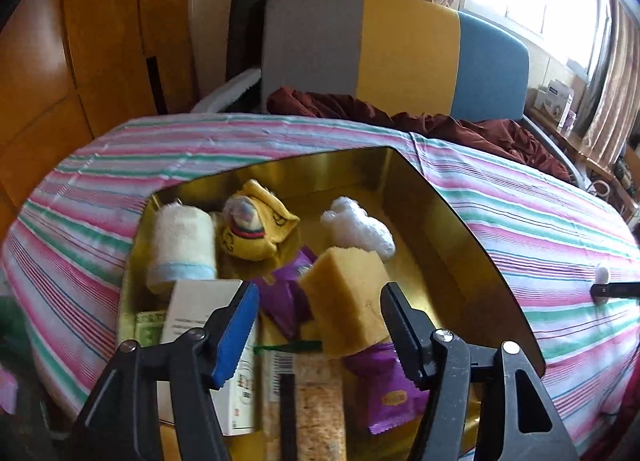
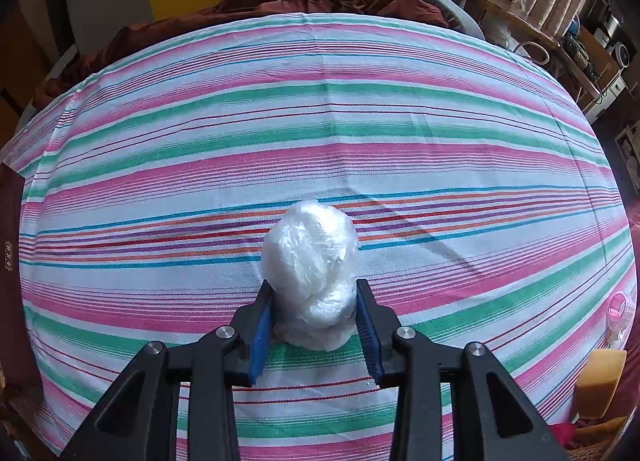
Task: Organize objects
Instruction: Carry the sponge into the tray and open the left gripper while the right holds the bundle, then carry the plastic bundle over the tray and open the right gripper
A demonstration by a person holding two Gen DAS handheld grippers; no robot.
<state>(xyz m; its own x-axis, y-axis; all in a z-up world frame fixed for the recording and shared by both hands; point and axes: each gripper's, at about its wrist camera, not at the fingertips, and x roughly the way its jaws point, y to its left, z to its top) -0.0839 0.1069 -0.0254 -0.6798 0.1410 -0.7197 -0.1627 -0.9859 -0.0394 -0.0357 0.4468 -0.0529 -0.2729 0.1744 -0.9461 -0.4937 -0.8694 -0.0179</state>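
Left gripper: our left gripper [image 1: 318, 325] hangs over the gold tin [image 1: 472, 245] with its jaws apart and clenched on nothing. The yellow sponge [image 1: 346, 301] sits between the pads and clear of both, leaning on the things beneath it.
Why there: we judge the sponge has been let go over the tin because the tin is where we are collecting things. It is tilted, so it may yet settle lower.
Tin contents: a rolled white towel [image 1: 182, 247] lies at the left with a yellow cloth toy [image 1: 256, 227] just beside it. A white fluffy piece [image 1: 360, 229] lies further back. Purple packets [image 1: 288, 301], a white box [image 1: 200, 309] and a speckled bar [image 1: 316, 405] crowd the near end.
Right gripper: our right gripper [image 2: 316, 321] is clamped on the white plastic-wrap bundle [image 2: 310, 273], one pad on each side of its lower half.
Bundle's place: it is down at the striped cloth [image 2: 320, 121] that covers the tabletop, well apart from the tin. Whether it rests on the cloth we cannot tell.
Why held: we judge the grip sits low and square so the soft bundle will not slip out when it is carried.
Next call: this bundle looks like the next thing for the tin. The open floor at the tin's right side seems the best spot for it.
Stray item: another yellow sponge [image 2: 600, 381] sits at the right wrist view's lower right edge, outside the tin.
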